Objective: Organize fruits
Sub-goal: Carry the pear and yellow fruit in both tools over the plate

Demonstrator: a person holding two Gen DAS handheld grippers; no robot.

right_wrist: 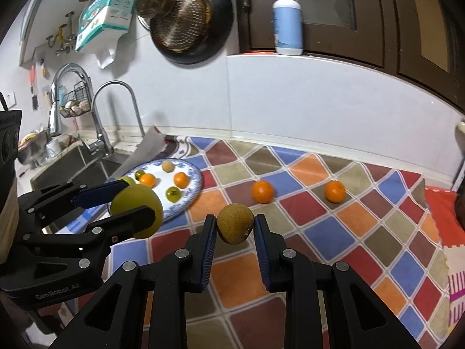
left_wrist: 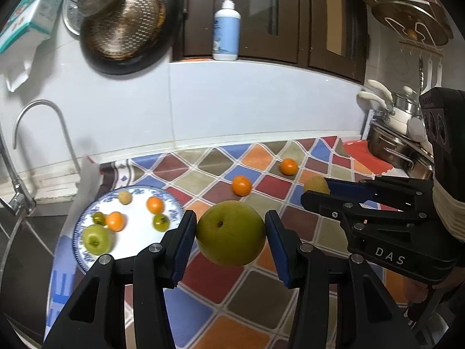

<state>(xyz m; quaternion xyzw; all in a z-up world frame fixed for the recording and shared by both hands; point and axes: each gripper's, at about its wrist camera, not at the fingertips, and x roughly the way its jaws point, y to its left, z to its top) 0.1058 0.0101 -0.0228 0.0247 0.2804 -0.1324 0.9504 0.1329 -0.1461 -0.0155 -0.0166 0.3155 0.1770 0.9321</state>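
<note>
Landmark = blue-rimmed plate, sitting at the sink-side end of the checkered mat; L gripper has its fingers closed snug on a big green apple, pads touching both sides, apple lifted off the mat, just right of the plate and nearer the cam than its near rim; R gripper has its fingers narrowed onto a small brownish-yellow fruit, pads in contact both sides, fruit looks clear of the mat, further right of the plate than the apple; from R wrist cam the L gripper shows side-on w/ the apple overlapping the plate's near-left rim in view, can't tell if it's actually over the plate; on the plate: 2 small oranges, a second green apple, 2 small dark-green fruits, 1 pale tan fruit at the far rim; off the plate: 2 oranges on the mat, nearer one right of the plate, second one well further right, apart from each other; behind the plate: faucet + sink on its left; above the plate on the wall: dark pan w/ metal strainer; pump bottle on the ledge up-right of the plate; pots at the far right end, well away from the plate.
</note>
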